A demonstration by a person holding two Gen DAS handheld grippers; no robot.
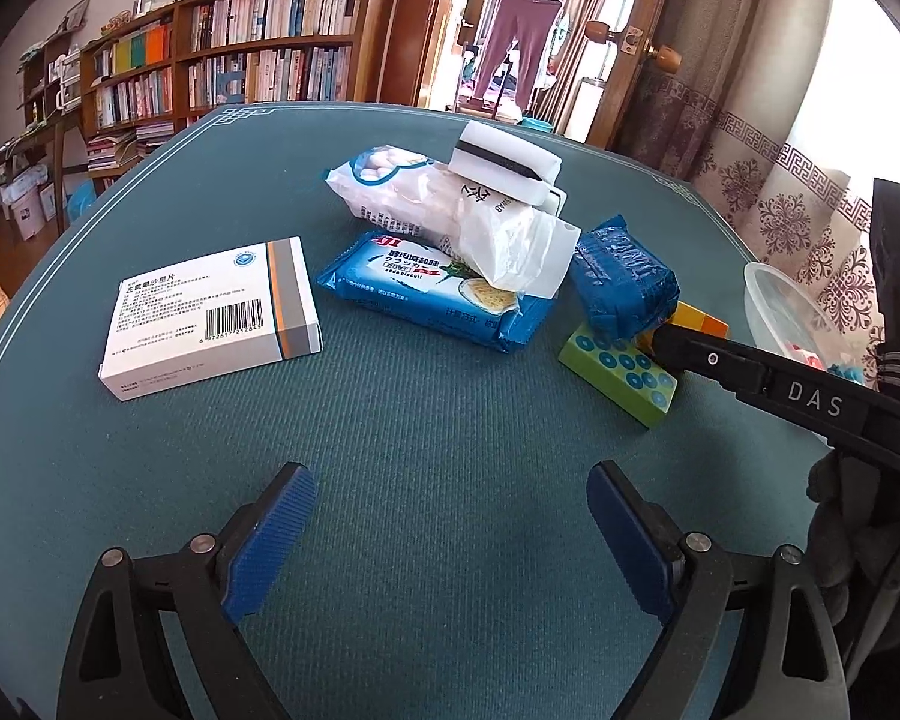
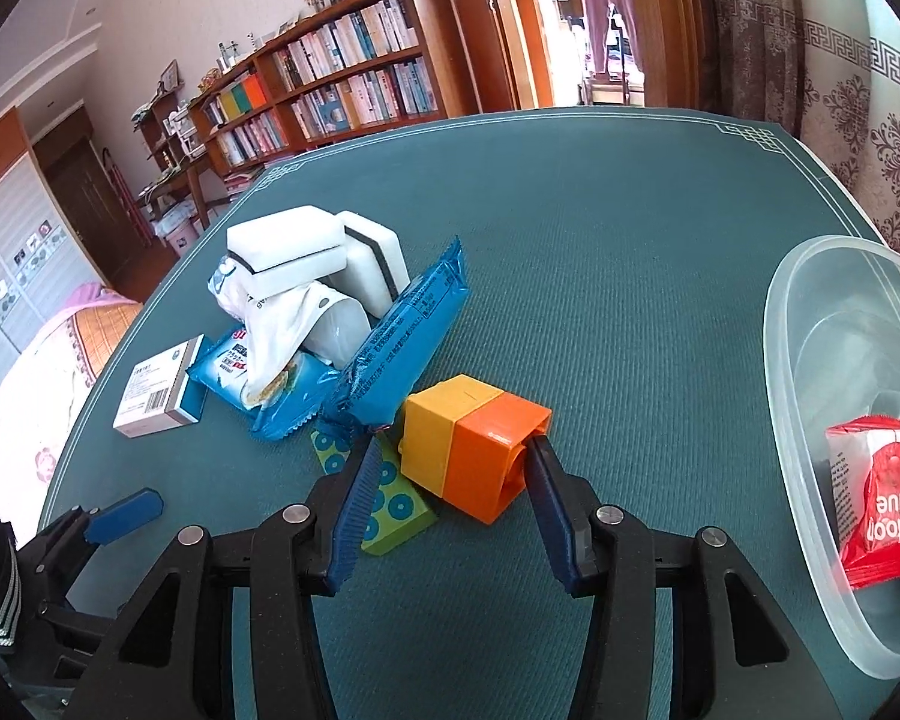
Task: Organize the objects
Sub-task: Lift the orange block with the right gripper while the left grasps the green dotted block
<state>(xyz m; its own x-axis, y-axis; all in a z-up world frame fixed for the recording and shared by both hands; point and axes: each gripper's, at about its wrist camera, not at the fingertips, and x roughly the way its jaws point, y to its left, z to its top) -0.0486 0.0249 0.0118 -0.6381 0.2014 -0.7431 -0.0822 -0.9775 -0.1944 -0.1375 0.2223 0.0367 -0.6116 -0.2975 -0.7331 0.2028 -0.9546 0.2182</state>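
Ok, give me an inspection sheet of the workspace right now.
Surface: green table mat.
Job's things: orange-yellow block leaning on green dotted block; clear tub holds red packet.
Clutter: medicine box, cracker pack, white bag, sponges, blue packet.
Grippers: left gripper open, empty; right gripper straddles the orange-yellow block, one pad touching.
Cables: nothing seen.
Surroundings: bookshelves, curtains.
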